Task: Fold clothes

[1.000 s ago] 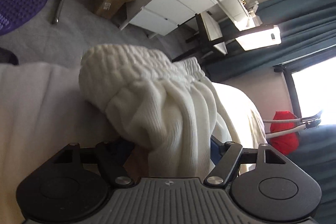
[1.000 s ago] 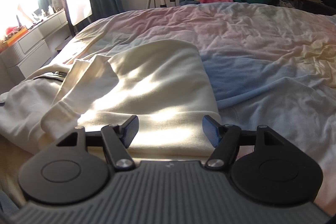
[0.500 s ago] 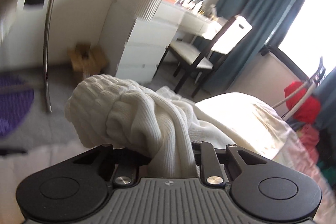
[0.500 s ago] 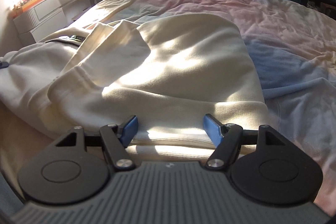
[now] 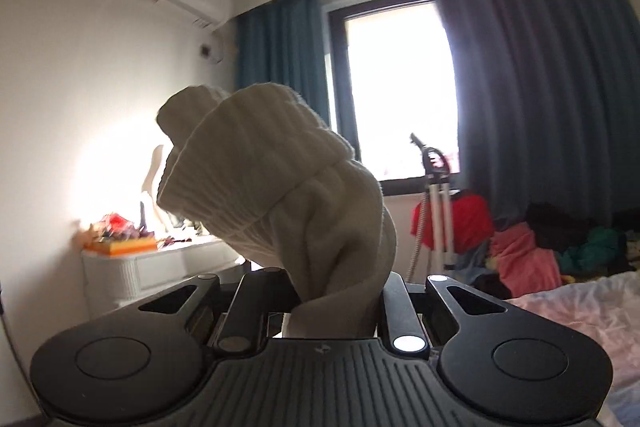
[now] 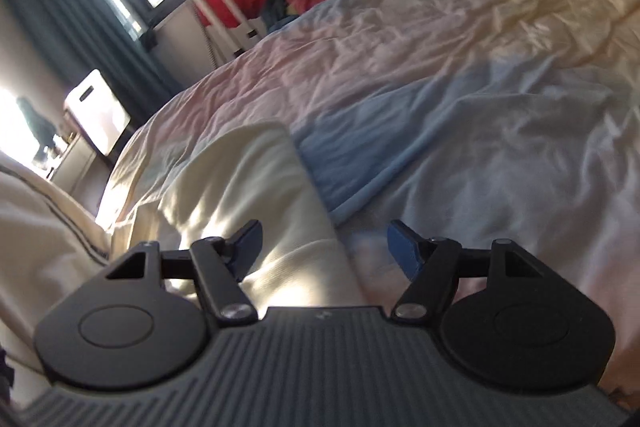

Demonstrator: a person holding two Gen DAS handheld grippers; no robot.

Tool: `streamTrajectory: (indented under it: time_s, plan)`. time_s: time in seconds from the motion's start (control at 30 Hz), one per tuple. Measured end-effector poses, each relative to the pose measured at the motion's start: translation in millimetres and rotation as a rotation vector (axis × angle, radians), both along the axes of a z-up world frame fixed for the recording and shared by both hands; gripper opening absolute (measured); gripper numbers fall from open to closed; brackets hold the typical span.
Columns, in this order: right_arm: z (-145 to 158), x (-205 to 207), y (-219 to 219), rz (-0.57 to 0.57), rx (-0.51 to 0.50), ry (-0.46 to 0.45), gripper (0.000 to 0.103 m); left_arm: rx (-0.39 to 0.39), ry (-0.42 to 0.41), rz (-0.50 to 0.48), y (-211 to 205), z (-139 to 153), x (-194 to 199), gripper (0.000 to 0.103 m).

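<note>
— Cream ribbed knit garment (image 5: 304,211), where is it?
— Its cuff is clamped in the left gripper (image 5: 336,311), raised. The body (image 6: 240,187) lies on the pastel bedspread (image 6: 480,75).
— And the right gripper (image 6: 325,247)?
— Jaws apart, empty, above the hem.

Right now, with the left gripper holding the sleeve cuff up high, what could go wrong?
1. The left gripper is shut on the ribbed cuff alone; the bunched knit could slip out as it is carried across.
2. The right gripper is open above the cream sweater and pins nothing, so pulling the cuff may drag the body and spoil the fold.
3. The bedsheet is wrinkled, so the garment may lie unevenly.
</note>
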State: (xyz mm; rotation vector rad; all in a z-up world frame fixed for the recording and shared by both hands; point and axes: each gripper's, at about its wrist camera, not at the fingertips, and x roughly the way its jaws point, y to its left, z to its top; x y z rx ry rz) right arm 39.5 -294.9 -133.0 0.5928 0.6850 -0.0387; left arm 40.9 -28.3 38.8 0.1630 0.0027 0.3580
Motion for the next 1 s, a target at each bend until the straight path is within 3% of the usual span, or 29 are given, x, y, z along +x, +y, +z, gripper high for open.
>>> streamTrajectory:
  time_s: [0.17, 0.3, 0.53, 0.63, 0.7, 0.77, 0.83, 1.0]
  plan:
    - [-4.1, -4.4, -46.3, -0.197, 0.092, -0.013, 0.073, 0.180, 0.070, -0.199, -122.2, -57.6, 12.7, 0.017]
    - [-9.3, -11.2, -64.1, -0.268, 0.167, -0.048, 0.073, 0.386, 0.243, -0.354, -192.2, -152.6, 33.3, 0.016]
    - [-22.7, -5.2, -70.0, -0.217, 0.299, -0.073, 0.073, 0.497, 0.380, -0.427, -187.5, -176.8, 44.5, 0.016]
    - [-27.6, 4.1, -65.7, -0.159, 0.372, -0.071, 0.073, 0.544, 0.438, -0.458, -185.5, -187.1, 49.3, 0.030]
    - [-28.7, 8.6, -59.3, -0.116, 0.388, -0.067, 0.073, 0.574, 0.478, -0.479, -183.7, -193.7, 52.3, 0.066]
    - [-29.8, 11.3, -54.3, -0.080, 0.402, -0.059, 0.073, 0.540, 0.537, -0.504, -158.0, -183.9, 44.6, 0.077]
    - [-31.9, 12.5, -51.6, -0.054, 0.431, -0.052, 0.074, 0.507, 0.596, -0.528, -132.2, -174.0, 36.8, 0.082]
    - [-37.7, 14.7, -44.0, -0.019, 0.474, -0.018, 0.078, 0.566, 0.653, -0.531, -72.0, -158.8, -0.6, 0.087]
